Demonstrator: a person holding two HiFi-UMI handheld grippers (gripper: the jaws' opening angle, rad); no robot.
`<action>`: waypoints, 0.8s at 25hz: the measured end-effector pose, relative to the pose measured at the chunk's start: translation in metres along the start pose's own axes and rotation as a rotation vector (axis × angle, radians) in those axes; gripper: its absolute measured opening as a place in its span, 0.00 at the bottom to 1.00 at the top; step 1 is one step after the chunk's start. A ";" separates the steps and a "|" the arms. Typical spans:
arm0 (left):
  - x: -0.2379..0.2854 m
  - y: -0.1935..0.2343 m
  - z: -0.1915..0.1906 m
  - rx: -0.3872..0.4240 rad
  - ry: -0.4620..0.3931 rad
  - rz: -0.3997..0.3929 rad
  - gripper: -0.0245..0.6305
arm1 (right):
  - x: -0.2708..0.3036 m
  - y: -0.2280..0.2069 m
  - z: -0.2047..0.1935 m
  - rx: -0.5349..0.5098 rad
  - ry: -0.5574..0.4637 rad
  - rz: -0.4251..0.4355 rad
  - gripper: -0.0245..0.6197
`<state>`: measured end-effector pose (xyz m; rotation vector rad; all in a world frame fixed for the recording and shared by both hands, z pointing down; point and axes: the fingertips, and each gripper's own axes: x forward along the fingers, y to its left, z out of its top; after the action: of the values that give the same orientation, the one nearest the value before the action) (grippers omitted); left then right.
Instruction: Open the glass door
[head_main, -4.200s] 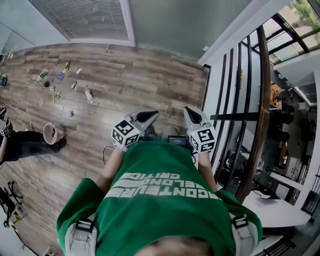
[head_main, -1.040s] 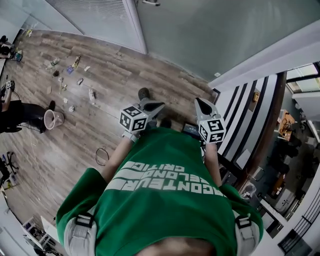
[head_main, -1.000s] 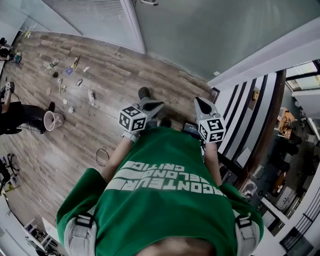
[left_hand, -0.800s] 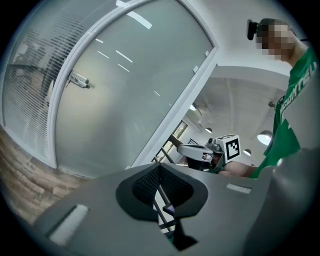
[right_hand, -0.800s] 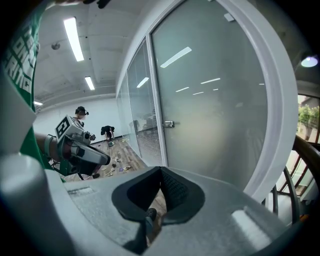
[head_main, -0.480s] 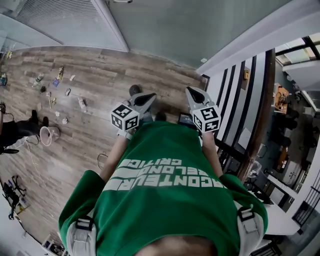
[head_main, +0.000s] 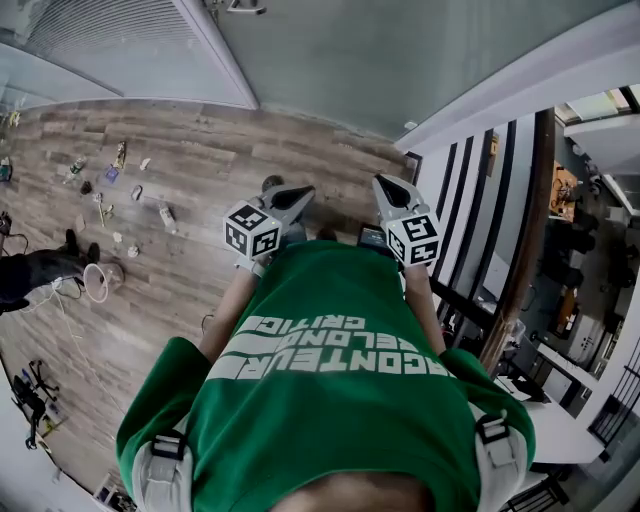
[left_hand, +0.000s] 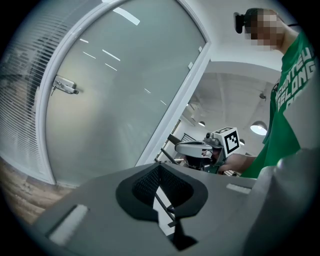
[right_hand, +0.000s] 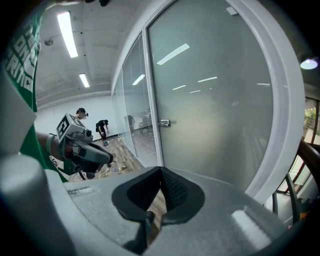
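- The glass door (head_main: 400, 50) is frosted, so nothing behind it can be made out. Its handle (head_main: 245, 6) is cut off by the top edge of the head view.
- The little things (head_main: 120, 155) strewn on the wood floor (head_main: 230, 150) are too small to be told apart. A second person (head_main: 35, 270) is cut off at the left edge, near a pink bucket (head_main: 97, 283).
- The left gripper (head_main: 298, 191) and right gripper (head_main: 384, 183) are pressed closed with nothing held, apart from the door. A black railing (head_main: 470, 200) is seen at the right.
- As half a second ago, both grippers are held side by side.
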<state>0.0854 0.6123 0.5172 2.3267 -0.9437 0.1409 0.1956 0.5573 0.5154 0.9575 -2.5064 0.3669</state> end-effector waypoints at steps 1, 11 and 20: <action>0.001 0.005 0.004 0.002 0.004 -0.004 0.06 | 0.005 -0.001 0.004 0.002 0.000 -0.002 0.03; 0.001 0.059 0.043 -0.010 -0.004 0.006 0.06 | 0.057 -0.010 0.039 -0.011 0.023 0.008 0.03; -0.011 0.117 0.068 -0.041 -0.032 0.045 0.06 | 0.110 -0.005 0.072 -0.056 0.043 0.044 0.03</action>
<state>-0.0082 0.5141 0.5176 2.2773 -1.0058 0.1027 0.1041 0.4628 0.5060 0.8643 -2.4882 0.3254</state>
